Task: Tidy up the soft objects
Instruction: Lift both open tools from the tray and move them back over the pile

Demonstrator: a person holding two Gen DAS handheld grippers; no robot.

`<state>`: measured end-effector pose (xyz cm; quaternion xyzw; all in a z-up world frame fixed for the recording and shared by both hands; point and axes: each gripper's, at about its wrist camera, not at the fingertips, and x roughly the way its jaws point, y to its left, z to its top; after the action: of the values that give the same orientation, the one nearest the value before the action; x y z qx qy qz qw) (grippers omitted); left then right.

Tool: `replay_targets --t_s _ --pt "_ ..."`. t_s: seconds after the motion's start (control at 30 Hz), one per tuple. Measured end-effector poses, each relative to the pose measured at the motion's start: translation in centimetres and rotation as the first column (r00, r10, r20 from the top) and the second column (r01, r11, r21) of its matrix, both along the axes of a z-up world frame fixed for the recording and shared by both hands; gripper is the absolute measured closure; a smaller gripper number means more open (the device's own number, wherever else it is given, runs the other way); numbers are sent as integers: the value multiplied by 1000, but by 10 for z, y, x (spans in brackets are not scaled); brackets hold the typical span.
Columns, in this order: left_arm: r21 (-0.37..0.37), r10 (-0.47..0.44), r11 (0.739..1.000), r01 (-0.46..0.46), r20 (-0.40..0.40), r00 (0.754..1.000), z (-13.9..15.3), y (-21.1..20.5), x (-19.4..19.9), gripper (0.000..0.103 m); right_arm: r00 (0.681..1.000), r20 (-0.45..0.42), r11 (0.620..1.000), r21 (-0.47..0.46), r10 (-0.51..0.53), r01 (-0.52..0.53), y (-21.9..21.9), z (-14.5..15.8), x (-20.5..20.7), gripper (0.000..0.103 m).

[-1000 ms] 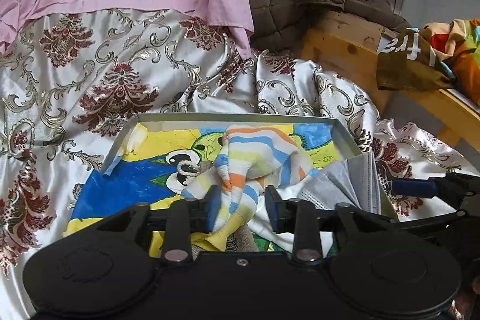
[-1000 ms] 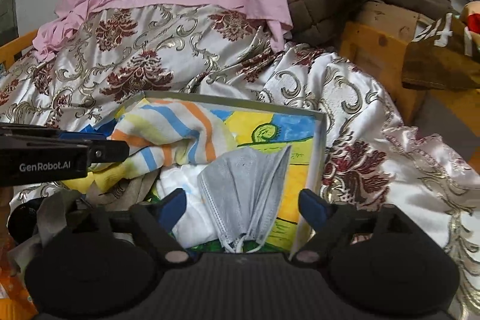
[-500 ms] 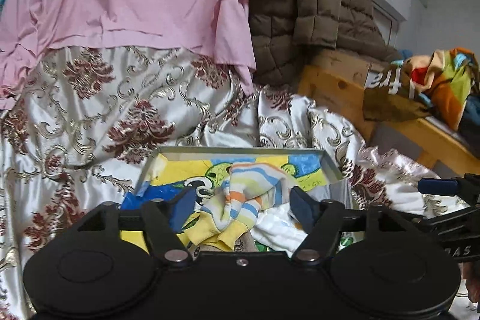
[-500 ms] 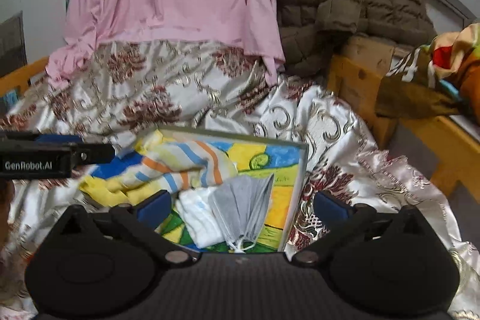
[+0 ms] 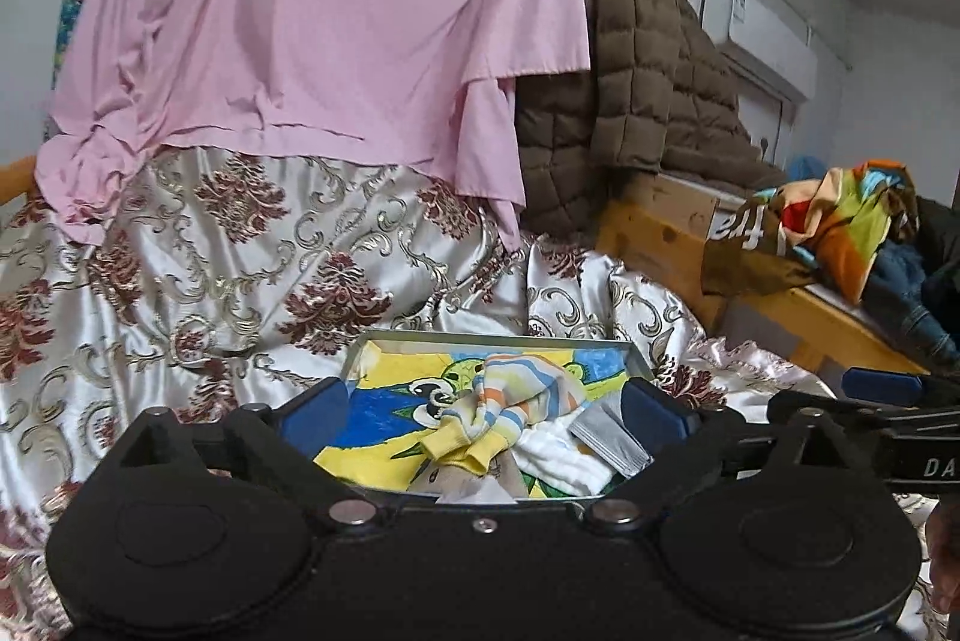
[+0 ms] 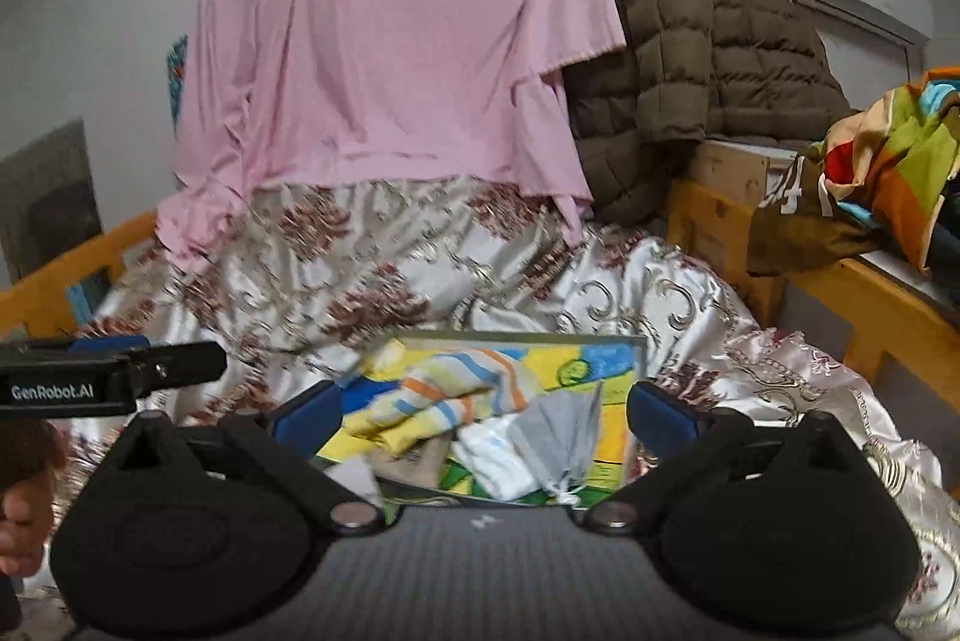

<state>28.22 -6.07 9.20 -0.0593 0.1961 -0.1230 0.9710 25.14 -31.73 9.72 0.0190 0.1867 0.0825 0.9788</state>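
Placement step apparently complete: striped knitted sock (image 5: 516, 395) and grey pleated face mask (image 6: 564, 431) in shallow cartoon-printed tray (image 5: 498, 338). Left gripper (image 5: 483, 404) spreading wider, right gripper (image 6: 483, 410) fully spread, both empty. Next: probably another soft item, perhaps at 3 o'clock.

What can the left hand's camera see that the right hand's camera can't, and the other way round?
Only the left wrist view shows the right tongs poking in from the side, and dark blue clothes at the far right. Only the right wrist view shows the left tongs, a hand at the left edge, and the face mask's ear loop. Both show the tray, the striped sock, the grey face mask, the pink shirt and the brown jacket.
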Motion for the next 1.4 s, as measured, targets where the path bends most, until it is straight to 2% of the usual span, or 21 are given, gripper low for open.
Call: replay_targets --t_s 0.2,0.43,0.73,1.0,1.3,1.4 --pt "-2 27 1000 -27 30 999 5 17 -43 2 999 51 999 42 -11 9 9 6 -42 0" --pt "-6 61 998 -61 23 998 -1 32 -83 1 993 115 999 22 -25 23 25 5 -89 0" --pt "14 73 997 -73 -1 997 -21 47 -122 1 992 117 998 7 -55 55 46 -17 -133 0" --pt "22 84 996 -83 -30 996 -39 55 -138 1 983 125 991 4 -132 132 58 -41 -159 0" --pt "118 69 991 -59 -89 994 -75 49 -143 1 986 83 990 12 -144 143 62 -72 -169 0" --pt "150 59 988 -42 -113 992 -88 49 -143 1 989 60 991 -11 -136 136 63 -83 -169 0"
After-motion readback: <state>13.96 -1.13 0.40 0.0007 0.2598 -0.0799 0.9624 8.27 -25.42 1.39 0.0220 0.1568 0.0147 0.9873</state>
